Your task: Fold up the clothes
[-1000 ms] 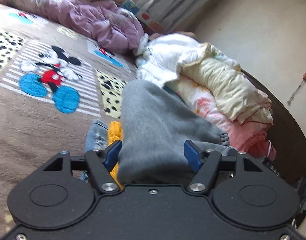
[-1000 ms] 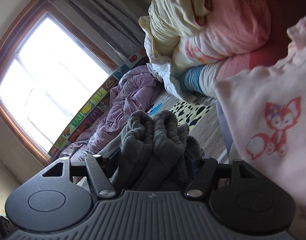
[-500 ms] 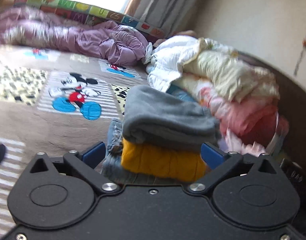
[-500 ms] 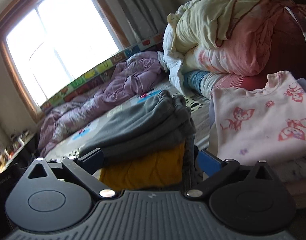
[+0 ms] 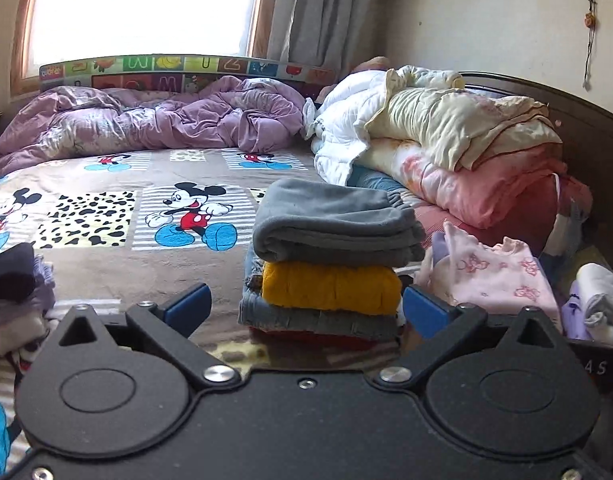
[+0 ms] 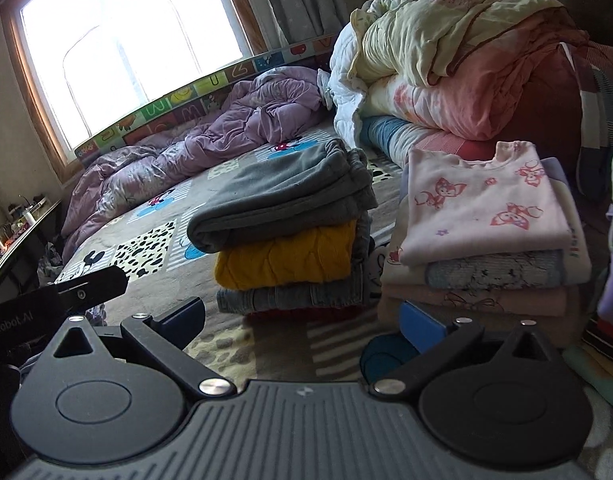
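A: On the bed [image 5: 106, 280], centre of both views: one stack of folded clothes. Grey fleece garment [image 5: 338, 224] on top, mustard knit [image 5: 330, 290] under it, denim [image 5: 314, 318] below that, a red layer at the very bottom, mostly hidden

B: Left claw [image 5: 306, 308]?

A: Released. Blue fingertips [image 5: 188, 306] spread wide, one on each side of the stack's base, nothing gripped. Contact with the denim — cannot tell

B: Right claw [image 6: 306, 322]?

A: Also spread and empty. Its left fingertip sits near the front of the denim [image 6: 290, 296]; its right one sits in front of a second stack, topped by a pink top with fox prints [image 6: 486, 204]

B: Gap between the stacks?

A: Just beside each other, narrow gap; the grey fleece garment [image 6: 282, 196] stack lies left of the pink one

B: Surroundings?

A: Cartoon-mouse bedspread [image 5: 186, 208] beneath everything. Rumpled purple duvet [image 5: 166, 120] along the far edge, under the window [image 5: 142, 8]. Rolled quilts [image 5: 466, 152], white, cream and pink, piled against the dark headboard [image 5: 586, 140] behind the stacks. Loose unfolded garments [image 5: 14, 284] at the left edge of the left view. Part of the left device [image 6: 46, 300] shows at the left of the right view
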A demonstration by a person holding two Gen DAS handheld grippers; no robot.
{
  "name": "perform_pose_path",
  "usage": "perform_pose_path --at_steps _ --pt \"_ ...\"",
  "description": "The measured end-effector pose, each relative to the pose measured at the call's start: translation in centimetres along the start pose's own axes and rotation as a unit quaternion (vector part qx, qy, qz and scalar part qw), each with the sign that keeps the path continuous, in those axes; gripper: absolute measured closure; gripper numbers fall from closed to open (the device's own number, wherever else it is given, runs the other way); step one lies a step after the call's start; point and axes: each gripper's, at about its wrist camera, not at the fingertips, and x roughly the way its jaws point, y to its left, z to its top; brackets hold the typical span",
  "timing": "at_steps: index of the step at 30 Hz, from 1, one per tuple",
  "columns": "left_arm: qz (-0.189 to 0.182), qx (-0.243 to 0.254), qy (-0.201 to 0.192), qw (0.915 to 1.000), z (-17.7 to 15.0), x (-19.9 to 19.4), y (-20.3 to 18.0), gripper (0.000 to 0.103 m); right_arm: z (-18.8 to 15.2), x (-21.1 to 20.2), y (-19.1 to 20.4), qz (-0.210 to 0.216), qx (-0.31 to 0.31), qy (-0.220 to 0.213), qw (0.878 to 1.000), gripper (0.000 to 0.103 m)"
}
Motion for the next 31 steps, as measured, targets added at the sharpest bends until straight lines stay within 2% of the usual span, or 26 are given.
perform_pose_path --at_steps 9,22,31 --pt "0.01 -0.001 -0.014 0.9998 -1.2 -4.2 -0.7 0.0 -0.8 -4.2 0.4 -0.014 -0.011 -0.003 1.0 0.0" --pt "0.031 0.041 -0.019 0.9985 -2.6 -8.0 -2.6 0.0 -2.9 -8.0 1.2 -0.011 -0.022 0.004 1.0 0.0" --pt "0.016 0.041 -0.03 0.9986 -2.8 -10.1 -3.0 0.0 -4.0 -9.9 1.5 -0.003 -0.025 0.002 1.0 0.0"
